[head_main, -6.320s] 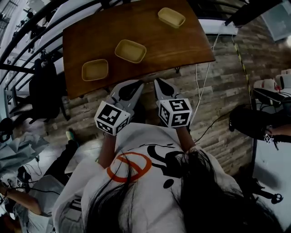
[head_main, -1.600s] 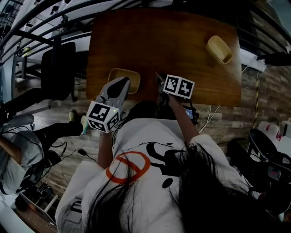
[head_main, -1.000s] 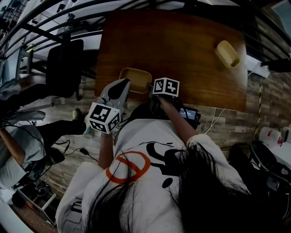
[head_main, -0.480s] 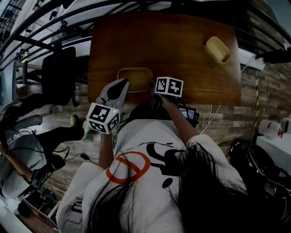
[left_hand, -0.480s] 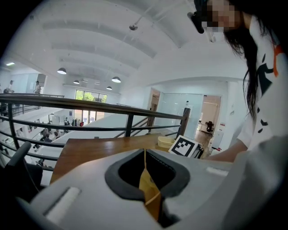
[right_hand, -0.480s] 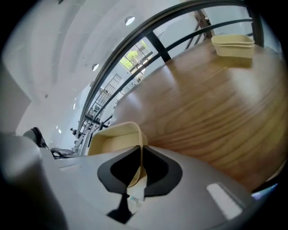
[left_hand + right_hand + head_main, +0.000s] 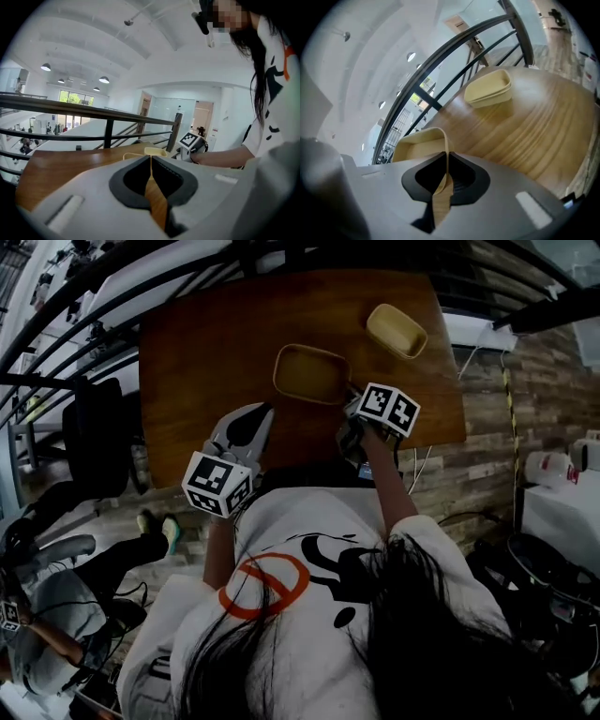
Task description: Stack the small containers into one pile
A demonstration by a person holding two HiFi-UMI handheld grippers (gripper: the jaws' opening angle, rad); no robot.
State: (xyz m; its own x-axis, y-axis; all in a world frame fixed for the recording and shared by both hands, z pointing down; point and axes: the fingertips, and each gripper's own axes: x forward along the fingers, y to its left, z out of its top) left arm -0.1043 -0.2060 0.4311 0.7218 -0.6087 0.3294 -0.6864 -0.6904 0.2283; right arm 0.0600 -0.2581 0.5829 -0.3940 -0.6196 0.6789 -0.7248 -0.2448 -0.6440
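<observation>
Two small containers are recorded on the brown wooden table (image 7: 206, 343). Both are pale yellow, rectangular with rounded corners, open-topped and thin-walled, with a slightly flared rim.

The near container (image 7: 309, 374) is located about mid-table, toward the person's edge. The far container (image 7: 397, 331) is located toward the far right corner, well apart from the near one. In the right gripper view the far container (image 7: 488, 89) is seen upright on the wood, with a lip band around its top.

Right gripper (image 7: 351, 397): the jaws are clamped on the wall of the near container at the corner nearest the person's right. In the right gripper view (image 7: 446, 158) the thin wall of the near container (image 7: 417, 143) is seen edge-on, pinched between the dark pads. Whether its base rests on the table cannot be told.

Left gripper (image 7: 265, 412): it is held over the near edge of the table, apart from both containers. In the left gripper view (image 7: 151, 158) the jaws are brought together with nothing between them, and only a narrow slit of table wood shows.

Markings: black-and-white square patterns are noted on the left cube (image 7: 217, 484) and the right cube (image 7: 389, 409). An orange ring with a slash and black shapes are printed on the white shirt (image 7: 300, 559). No lettering on it can be read.
</observation>
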